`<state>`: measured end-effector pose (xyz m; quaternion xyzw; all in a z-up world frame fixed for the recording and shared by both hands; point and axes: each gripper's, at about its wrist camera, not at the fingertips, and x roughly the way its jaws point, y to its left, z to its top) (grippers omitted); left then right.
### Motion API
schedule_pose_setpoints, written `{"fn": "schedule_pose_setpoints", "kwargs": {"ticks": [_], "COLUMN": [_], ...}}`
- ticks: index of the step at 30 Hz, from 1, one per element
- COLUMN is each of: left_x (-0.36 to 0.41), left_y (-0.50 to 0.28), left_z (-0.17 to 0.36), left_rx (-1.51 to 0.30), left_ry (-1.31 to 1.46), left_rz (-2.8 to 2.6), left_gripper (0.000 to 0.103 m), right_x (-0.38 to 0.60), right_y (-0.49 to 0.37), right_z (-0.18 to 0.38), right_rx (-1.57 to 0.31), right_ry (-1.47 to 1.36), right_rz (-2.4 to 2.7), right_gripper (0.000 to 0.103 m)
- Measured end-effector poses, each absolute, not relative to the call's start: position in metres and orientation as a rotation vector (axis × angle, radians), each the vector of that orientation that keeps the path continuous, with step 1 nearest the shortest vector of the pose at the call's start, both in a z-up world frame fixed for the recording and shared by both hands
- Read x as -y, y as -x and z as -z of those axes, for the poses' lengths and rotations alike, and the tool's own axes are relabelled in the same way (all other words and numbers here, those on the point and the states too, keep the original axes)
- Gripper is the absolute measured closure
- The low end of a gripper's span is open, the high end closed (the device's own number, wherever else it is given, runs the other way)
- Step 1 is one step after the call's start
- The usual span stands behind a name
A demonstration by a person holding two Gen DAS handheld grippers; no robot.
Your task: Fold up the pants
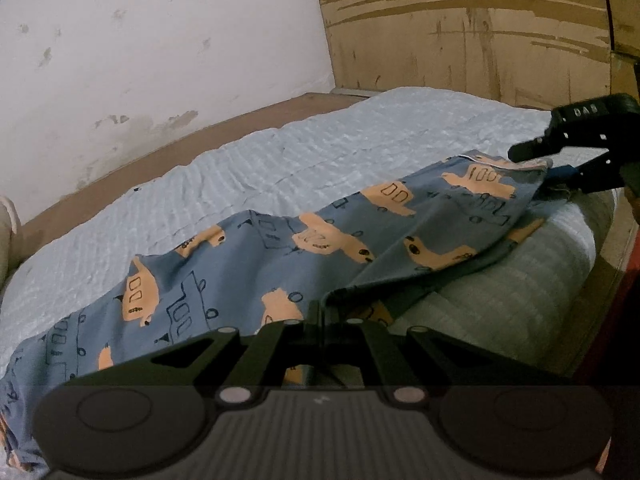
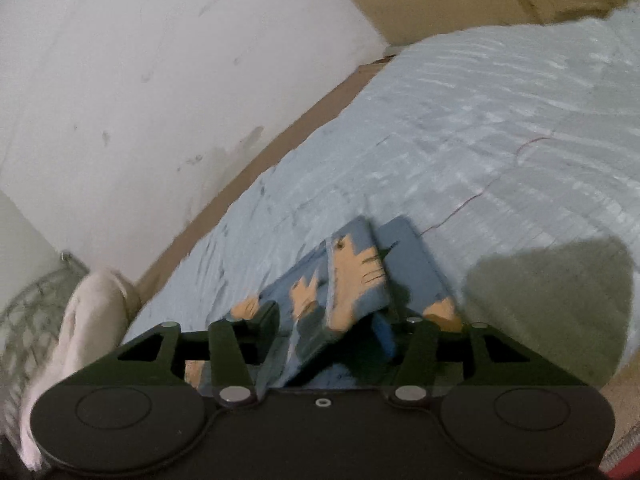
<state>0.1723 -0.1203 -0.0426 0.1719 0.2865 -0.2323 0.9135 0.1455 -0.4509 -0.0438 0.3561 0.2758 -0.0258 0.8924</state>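
Closest in, the left gripper (image 1: 320,312) has its two black fingers pressed together, pinching a folded edge of the pants (image 1: 248,276) right at its tips. The pants are blue cotton printed with orange animals and little outlined trains, and they lie stretched in a long band across the pale blue quilted bedspread (image 1: 280,152), running from the near left corner over toward the rounded right edge of the bed.

At that far end the right gripper (image 1: 560,164) reaches in from the side. From its own camera, the right gripper (image 2: 332,332) has its fingers standing apart, with a bunched end of the pants (image 2: 356,280) lying loose between them; the cloth touches neither pad that I can make out.

Behind the bed rise a scuffed white wall (image 1: 160,40) and a brown cardboard panel (image 1: 460,28).
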Motion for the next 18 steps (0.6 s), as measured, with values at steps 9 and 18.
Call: {"fn": "schedule_pose_setpoints", "kwargs": {"ticks": [9,18], "left_x": [0.125,0.135], "left_y": [-0.172,-0.17], "left_z": [0.04,0.045], "left_rx": [-0.583,-0.58], "left_ry": [-0.328,-0.38], "left_rz": [0.443,0.478], "left_gripper": [0.103,0.103], "right_x": [0.469,0.477], "right_y": [-0.171,-0.14], "right_z": [0.035,0.035], "right_rx": [-0.543,-0.55], "right_ry": [-0.689,-0.59], "right_rz": [0.055,0.128], "right_gripper": [0.097,0.098]}}
